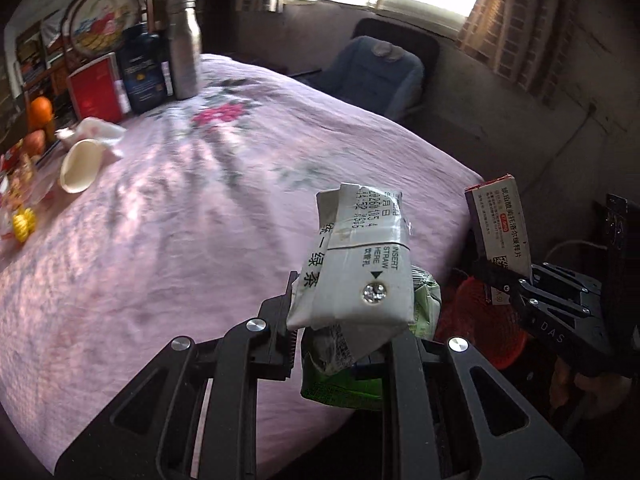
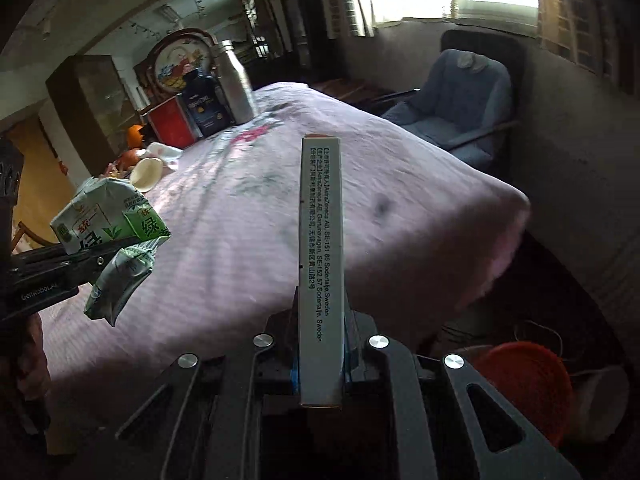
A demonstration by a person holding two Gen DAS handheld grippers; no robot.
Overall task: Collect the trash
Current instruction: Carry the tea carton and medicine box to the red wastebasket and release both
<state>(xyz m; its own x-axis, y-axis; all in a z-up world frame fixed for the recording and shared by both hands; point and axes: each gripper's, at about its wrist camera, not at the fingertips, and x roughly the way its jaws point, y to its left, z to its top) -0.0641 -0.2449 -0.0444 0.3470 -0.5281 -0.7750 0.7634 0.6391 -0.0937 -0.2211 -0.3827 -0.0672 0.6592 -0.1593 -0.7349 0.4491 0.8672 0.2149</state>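
1. Past the near corner of the counter point(image 1: 180, 208), draped in a pink flowered cloth, I have both sets of tongs up in the air, each clamped on a piece of trash.
2. My left tongs point(image 1: 340, 344) are closed on a crushed green tea carton point(image 1: 356, 276). Its grey top, printed "INSERT STRAW HERE", faces the left wrist camera and its foil straw hole shows. The right wrist view shows the same carton point(image 2: 108, 220) squeezed and bent, hanging over the counter's edge.
3. My right tongs point(image 2: 320, 364) grip a flat medicine box point(image 2: 321, 264) by its lower end, narrow side toward the lens, standing upright. From the left wrist view the box point(image 1: 500, 228) sits just to the right of the carton, beyond the counter's edge.
4. A red mesh basket point(image 2: 528, 384) sits on the floor below the counter corner, lower than both held items.
5. On the far side of the counter I see a tipped paper cup point(image 1: 78, 166) beside a crumpled white tissue point(image 1: 102, 130), then a red box point(image 1: 94, 88), a dark blue box point(image 1: 140, 70) and a steel bottle point(image 1: 184, 48) standing upright.
6. A grey-blue armchair point(image 2: 460, 100) stands under the window.
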